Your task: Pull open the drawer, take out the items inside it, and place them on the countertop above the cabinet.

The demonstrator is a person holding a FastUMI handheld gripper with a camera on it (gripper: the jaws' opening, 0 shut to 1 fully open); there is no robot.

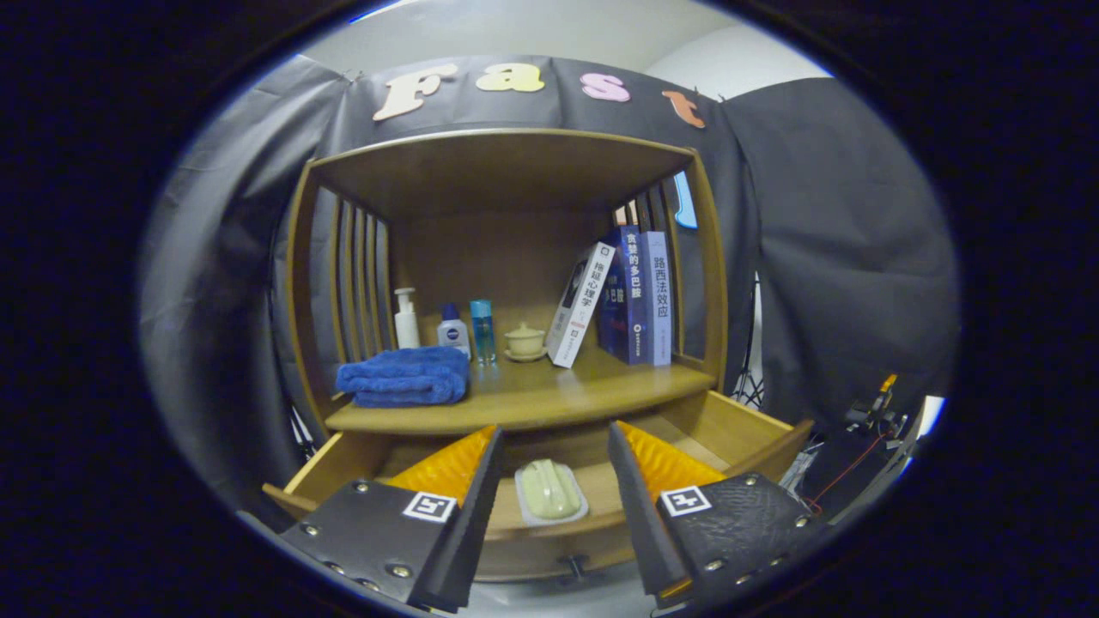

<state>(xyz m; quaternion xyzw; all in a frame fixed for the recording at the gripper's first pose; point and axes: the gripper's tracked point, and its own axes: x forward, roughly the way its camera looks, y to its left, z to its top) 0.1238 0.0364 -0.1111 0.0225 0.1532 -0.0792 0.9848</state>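
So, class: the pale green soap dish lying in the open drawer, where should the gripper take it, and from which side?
Probably from above, across its narrow width. The soap dish lies flat on the floor of the drawer, its long axis running front to back, between the open fingers of the gripper. One finger on each long side should clamp the domed lid and tray together.

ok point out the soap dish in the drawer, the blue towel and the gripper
soap dish [550, 491], gripper view, middle of its lid
blue towel [403, 376], gripper view, folded top
gripper [554, 442], gripper view, open, midway between fingertips
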